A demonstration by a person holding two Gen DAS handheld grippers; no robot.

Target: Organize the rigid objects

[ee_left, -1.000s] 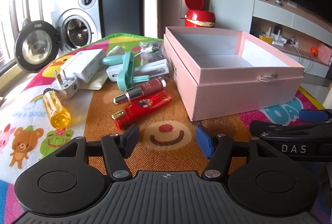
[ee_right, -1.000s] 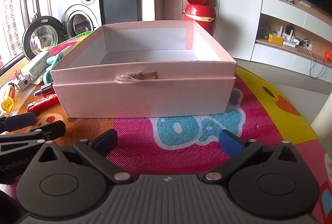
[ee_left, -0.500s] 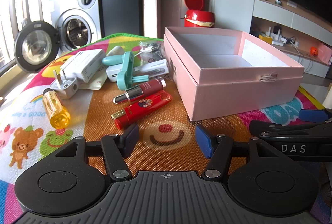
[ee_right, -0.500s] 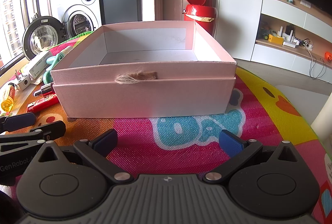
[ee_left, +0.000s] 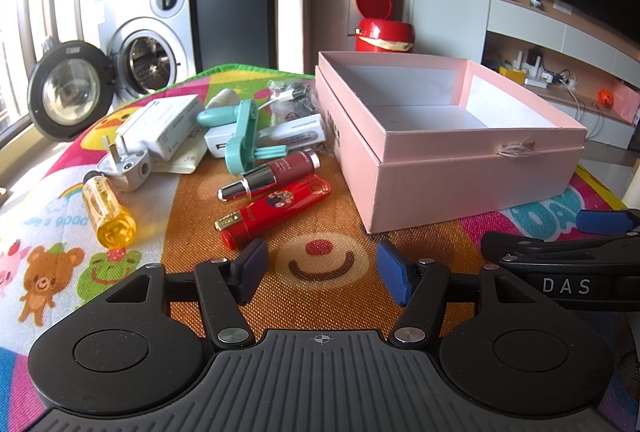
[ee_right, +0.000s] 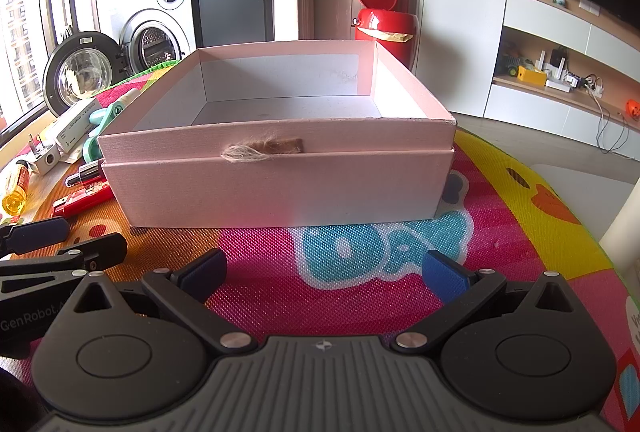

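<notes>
Red lighter (ee_left: pixel 276 210) lies just ahead-left of your spread, empty left gripper (ee_left: pixel 320 270), its length slanting toward the pink box (ee_left: pixel 472 174); your right gripper (ee_right: pixel 324 272) gapes empty too.

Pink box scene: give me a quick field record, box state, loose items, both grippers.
box: pink box, open top, nothing visible inside
surface: cartoon play mat
loose items: red lighter, dark red lipstick tube, amber bottle, teal tool, white plug, white carton, all on the mat to the left of the box
left gripper: open, nothing between the pads, short of the lighter
right gripper: open, holding nothing, facing the box front
items boxed: none seen
</notes>
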